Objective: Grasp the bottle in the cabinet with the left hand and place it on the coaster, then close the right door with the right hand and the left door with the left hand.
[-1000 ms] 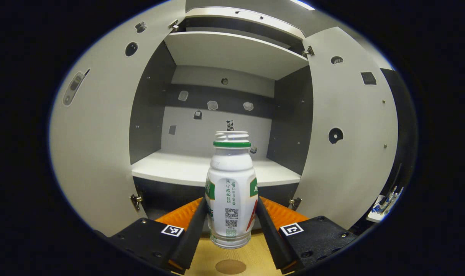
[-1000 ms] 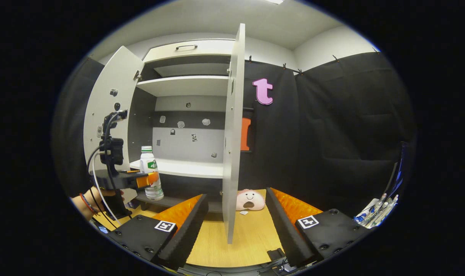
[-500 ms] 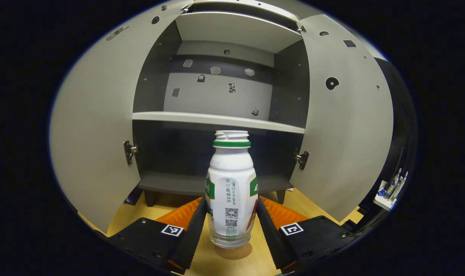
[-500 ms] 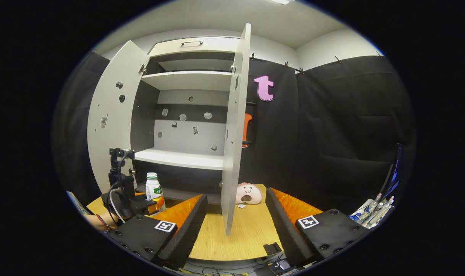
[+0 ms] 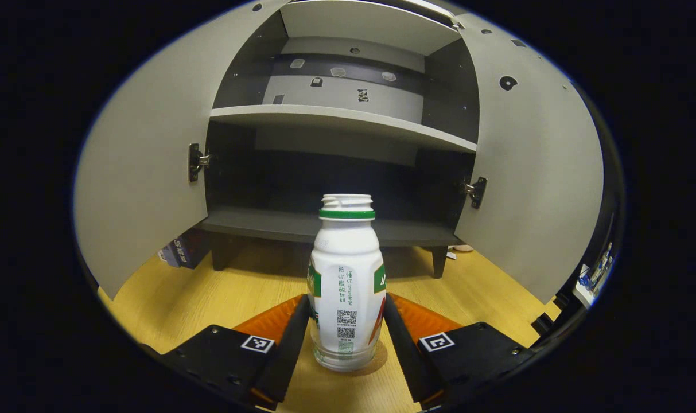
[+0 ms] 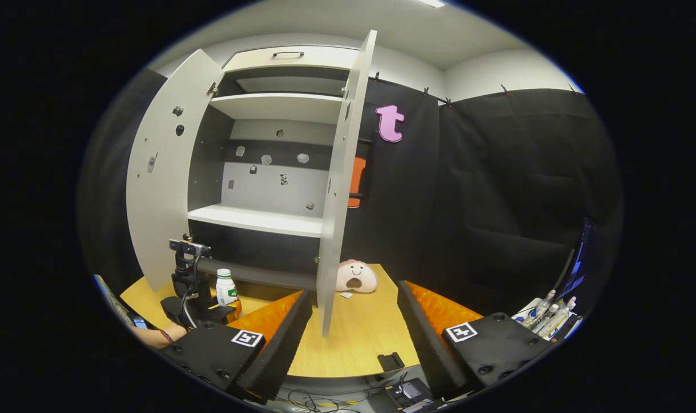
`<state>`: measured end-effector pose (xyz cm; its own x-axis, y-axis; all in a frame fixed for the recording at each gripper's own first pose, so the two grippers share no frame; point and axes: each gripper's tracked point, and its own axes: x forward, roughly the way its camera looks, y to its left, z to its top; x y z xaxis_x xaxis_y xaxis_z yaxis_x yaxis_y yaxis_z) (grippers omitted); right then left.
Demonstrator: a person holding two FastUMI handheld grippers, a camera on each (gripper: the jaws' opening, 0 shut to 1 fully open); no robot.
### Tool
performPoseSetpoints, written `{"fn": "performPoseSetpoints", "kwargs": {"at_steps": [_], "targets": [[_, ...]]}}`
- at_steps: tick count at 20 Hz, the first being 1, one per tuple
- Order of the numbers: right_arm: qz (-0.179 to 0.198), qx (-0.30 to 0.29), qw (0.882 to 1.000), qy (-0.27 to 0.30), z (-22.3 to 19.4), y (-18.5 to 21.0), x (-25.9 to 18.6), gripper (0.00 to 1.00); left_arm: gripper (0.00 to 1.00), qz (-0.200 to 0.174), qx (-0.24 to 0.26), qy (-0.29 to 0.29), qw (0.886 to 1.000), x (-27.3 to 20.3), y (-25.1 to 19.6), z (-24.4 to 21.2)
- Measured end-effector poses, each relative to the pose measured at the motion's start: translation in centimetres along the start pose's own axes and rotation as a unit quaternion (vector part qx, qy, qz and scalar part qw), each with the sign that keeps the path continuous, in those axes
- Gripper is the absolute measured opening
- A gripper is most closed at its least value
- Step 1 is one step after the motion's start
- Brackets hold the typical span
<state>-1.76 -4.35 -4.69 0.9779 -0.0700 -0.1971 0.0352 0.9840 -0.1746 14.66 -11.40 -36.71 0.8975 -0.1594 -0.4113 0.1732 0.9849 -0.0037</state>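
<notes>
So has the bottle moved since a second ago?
Yes. In the right gripper view the bottle has dropped from level with the cabinet's middle shelf to the table, held by the left gripper.

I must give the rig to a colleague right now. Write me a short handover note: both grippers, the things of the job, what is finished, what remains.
Left gripper: shut on the white plastic bottle with a green neck ring, upright, its base on the round brown coaster on the wooden table.
Right gripper: open, holding nothing, near the edge of the grey right door.
Grey cabinet: both doors wide open, including the left door.
Done: bottle out of the cabinet and on the coaster.
Left: release the bottle, close the right door with the right gripper, then the left door with the left.
</notes>
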Motion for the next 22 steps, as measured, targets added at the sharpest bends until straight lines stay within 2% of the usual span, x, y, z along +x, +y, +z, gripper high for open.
{"fn": "performPoseSetpoints", "kwargs": {"at_steps": [4, 5, 6, 7, 8, 22], "targets": [[-0.01, -0.015, 1.0, 0.004, -0.5, -0.4, -0.5, 0.96, 0.78, -0.003, 0.003, 0.024, 1.0, 1.1, -0.4, -2.4], [-0.01, -0.018, 1.0, 0.006, -0.6, -0.4, -0.4, 0.92, 0.78, -0.002, 0.006, 0.013, 1.0, 1.3, -0.5, -2.2], [-0.01, -0.02, 1.0, 0.009, -0.9, -0.2, -0.6, 0.96, 0.78, -0.003, 0.008, 0.009, 1.0, 1.2, -0.7, -2.1], [-0.009, -0.021, 1.0, 0.012, -1.1, -0.1, -0.5, 0.92, 0.77, -0.001, 0.012, 0.013, 1.0, 1.1, -0.7, -2.4], [-0.009, -0.02, 1.0, 0.015, -1.4, -0.2, -0.4, 0.96, 0.78, -0.001, 0.013, 0.011, 1.0, 1.1, -0.7, -2.3], [0.001, 0.004, 1.0, 0.006, -1.1, -0.2, -0.6, 0.97, 0.8, 0.016, 0.006, 0.039, 0.999, -1.5, -1.1, -3.5]]}}
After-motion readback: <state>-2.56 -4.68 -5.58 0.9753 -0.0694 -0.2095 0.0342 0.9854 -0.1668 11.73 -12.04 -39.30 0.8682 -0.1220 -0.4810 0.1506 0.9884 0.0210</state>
